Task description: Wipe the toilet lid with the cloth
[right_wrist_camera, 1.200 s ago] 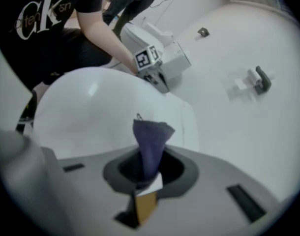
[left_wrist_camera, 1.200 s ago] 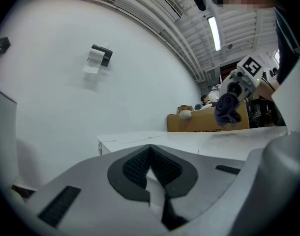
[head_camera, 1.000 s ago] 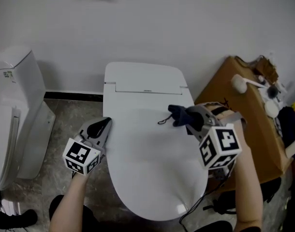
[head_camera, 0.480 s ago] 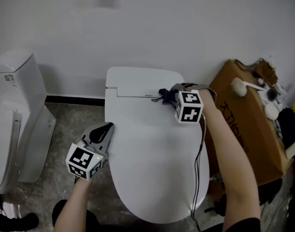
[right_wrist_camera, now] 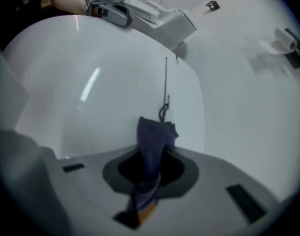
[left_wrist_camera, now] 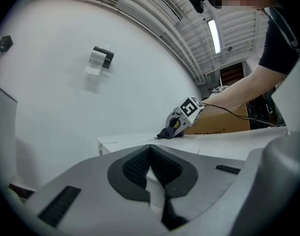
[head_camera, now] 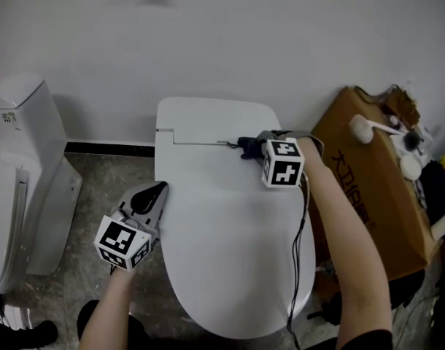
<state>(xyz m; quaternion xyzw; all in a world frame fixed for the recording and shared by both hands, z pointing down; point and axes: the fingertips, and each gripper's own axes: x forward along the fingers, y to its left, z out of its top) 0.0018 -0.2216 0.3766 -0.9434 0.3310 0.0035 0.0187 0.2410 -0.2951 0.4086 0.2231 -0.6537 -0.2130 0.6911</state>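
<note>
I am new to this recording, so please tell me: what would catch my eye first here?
The big white toilet lid fills the centre. Near its back edge, the right gripper is shut on a dark cloth that touches the lid. The left gripper, shut and empty, hovers at the lid's left edge.

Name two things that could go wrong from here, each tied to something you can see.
1. The right gripper pinches the cloth in a narrow bunch, so bare jaw tips may scrape the toilet lid, or the cloth may slip out.
2. The cloth's loose thread loop lies by the seam at the lid's rear and could snag there.
</note>
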